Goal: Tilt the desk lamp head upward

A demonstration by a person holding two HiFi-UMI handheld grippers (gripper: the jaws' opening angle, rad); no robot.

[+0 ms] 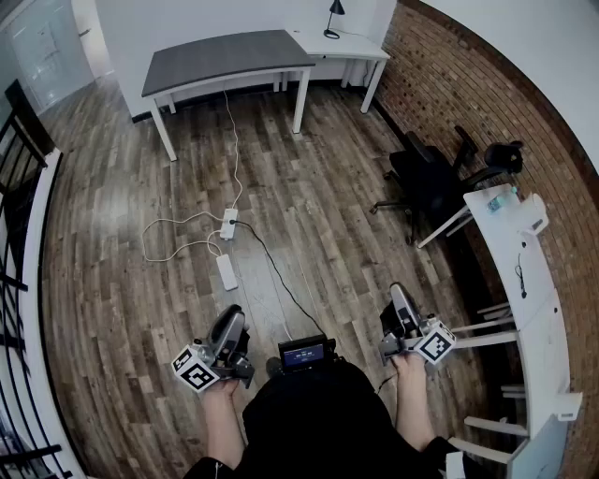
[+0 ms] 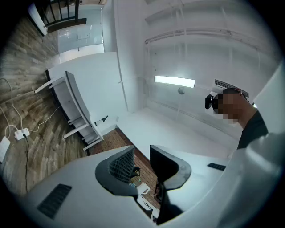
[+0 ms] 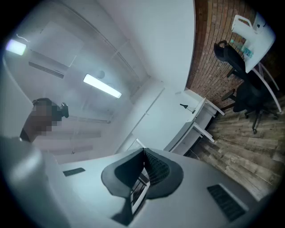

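The black desk lamp (image 1: pixel 333 19) stands on a white desk (image 1: pixel 360 47) at the far end of the room, well away from both grippers. It shows small in the left gripper view (image 2: pixel 102 119) and in the right gripper view (image 3: pixel 189 107). My left gripper (image 1: pixel 232 316) is held low in front of the person's body; its jaws (image 2: pixel 141 150) stand apart with nothing between them. My right gripper (image 1: pixel 397 294) is held at the same height on the other side, with its jaws (image 3: pixel 143 152) shut on nothing.
A grey-topped desk (image 1: pixel 225 58) stands beside the white desk. Power strips (image 1: pixel 227 248) and cables lie on the wooden floor ahead. A black office chair (image 1: pixel 426 180) and a white table (image 1: pixel 529 281) stand along the brick wall at the right. A dark railing (image 1: pixel 14 281) runs down the left.
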